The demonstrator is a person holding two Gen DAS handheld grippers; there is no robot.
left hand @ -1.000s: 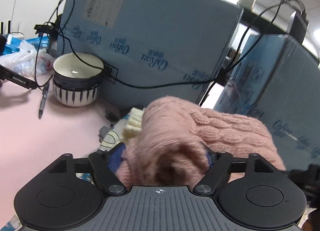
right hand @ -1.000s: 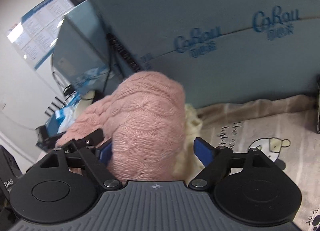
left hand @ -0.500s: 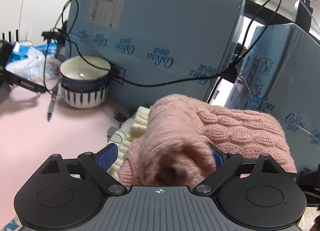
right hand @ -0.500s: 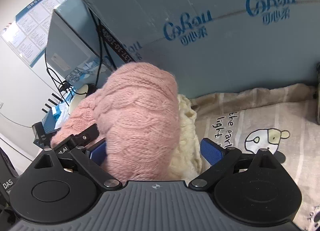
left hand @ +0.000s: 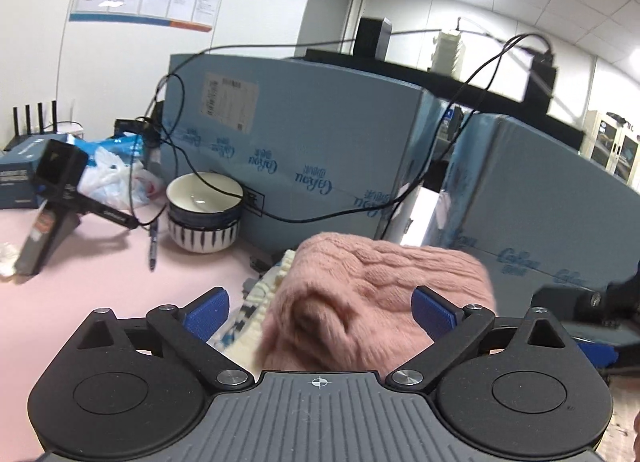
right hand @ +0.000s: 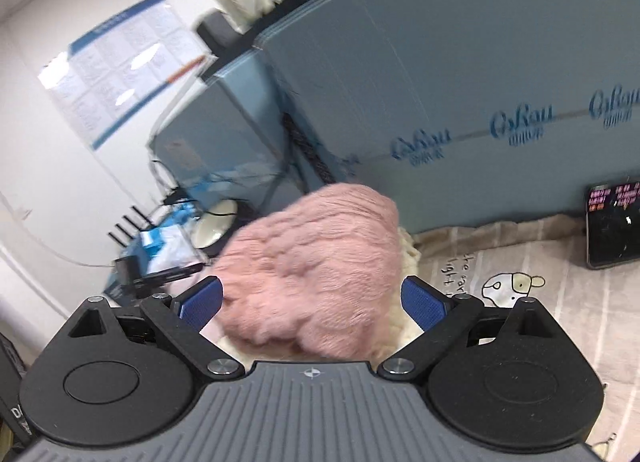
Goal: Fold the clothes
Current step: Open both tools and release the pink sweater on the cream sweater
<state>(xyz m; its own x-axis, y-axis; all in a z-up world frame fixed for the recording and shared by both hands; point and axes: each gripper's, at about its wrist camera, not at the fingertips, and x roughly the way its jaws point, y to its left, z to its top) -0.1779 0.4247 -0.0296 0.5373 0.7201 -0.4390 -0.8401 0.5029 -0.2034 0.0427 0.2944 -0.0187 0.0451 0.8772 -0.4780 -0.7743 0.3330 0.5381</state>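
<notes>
Left wrist: left gripper jaws spread, just been opening, pads off the folded pink sweater, which sits between them atop a cream knit by the pink bench's back edge, near the striped bowl.

Right wrist: right gripper jaws wide, pink sweater loose between, beside the cartoon-print cloth.

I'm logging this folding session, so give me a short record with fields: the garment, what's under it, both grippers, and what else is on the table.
garment: pink knit sweater, bundled, lying on a cream knit
left gripper: open, jaws have just been opening, pads clear of the sweater
right gripper: open, jaws have just been opening, sweater between them, not pressed
cloth: striped cartoon-print fabric
nearby: striped bowl, pen, blue cartons
</notes>
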